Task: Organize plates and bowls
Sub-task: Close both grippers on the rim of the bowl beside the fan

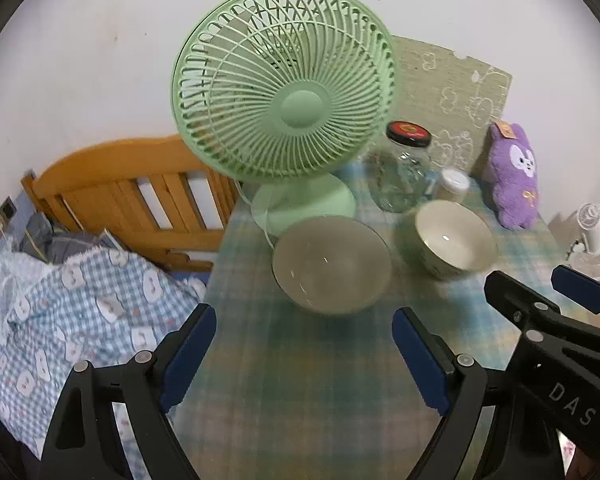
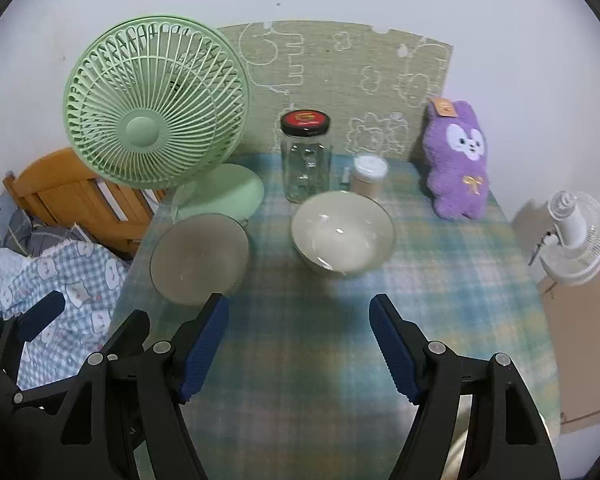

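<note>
Closest to the cameras, both claws sit over the near end of the desk (image 2: 480,280) and neither one is holding anything. The left claw (image 1: 304,356) is spread wide with just checked tablecloth showing between its blue pads, and the right claw (image 2: 299,350) is open too, a bit less wide, also with only cloth in the gap. Each one pokes into the other's view from the side. Just past the left claw is the grey bowl (image 1: 332,266), sitting upright near the left edge of the desk, right in front of the base of the green fan (image 1: 284,84) and maybe touching it, hard to say. The white bowl (image 2: 342,232) is to its right, around the middle of the desk, also upright and apart from the grey one. Both look empty as far as I can tell. Behind the white bowl there's a clear glass jar (image 2: 306,160) with a black and red lid, and a small white-capped container (image 2: 369,176) next to it. A purple plush bunny (image 2: 458,160) leans on the wall at the back right. Off the left side is a bed with a blue checked blanket (image 1: 80,312) and a wooden headboard (image 1: 140,184), and a small white fan (image 2: 576,236) is off to the right.
</note>
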`<state>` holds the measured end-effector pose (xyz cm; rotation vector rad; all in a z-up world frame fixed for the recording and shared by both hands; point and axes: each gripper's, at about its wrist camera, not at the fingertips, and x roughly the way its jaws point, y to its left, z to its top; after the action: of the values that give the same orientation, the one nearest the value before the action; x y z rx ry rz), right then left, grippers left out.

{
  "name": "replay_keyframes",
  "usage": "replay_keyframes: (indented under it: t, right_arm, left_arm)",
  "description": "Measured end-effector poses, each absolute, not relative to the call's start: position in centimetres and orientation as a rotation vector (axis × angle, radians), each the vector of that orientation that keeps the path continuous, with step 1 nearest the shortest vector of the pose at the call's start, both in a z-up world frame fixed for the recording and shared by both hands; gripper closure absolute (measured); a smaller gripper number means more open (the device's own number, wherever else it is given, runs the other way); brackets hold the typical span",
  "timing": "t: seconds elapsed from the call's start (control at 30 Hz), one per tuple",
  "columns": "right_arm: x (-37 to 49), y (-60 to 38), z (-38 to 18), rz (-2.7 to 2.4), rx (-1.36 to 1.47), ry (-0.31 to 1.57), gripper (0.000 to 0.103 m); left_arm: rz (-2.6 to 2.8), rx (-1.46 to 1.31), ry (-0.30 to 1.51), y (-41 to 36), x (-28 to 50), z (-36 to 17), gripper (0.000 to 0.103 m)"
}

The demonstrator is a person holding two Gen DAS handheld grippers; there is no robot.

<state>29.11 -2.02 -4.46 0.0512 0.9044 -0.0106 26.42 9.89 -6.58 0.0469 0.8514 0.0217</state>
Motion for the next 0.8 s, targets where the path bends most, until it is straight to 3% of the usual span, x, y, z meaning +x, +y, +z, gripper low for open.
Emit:
replay_keyframes:
  t: [0.53, 0.8]
  right_arm:
    - [38.6, 1.2, -10.3, 0.024, 0.043, 0.907, 0.027]
    - [41.3, 1.9, -12.5, 0.035, 0.047, 0.931, 0.030]
  left_arm:
    - [0.030, 0.006, 0.877, 12.5, 34.0, -12.2, 0.019]
    - [0.041, 0.017, 0.912, 12.6, 36.5, -14.1, 0.033]
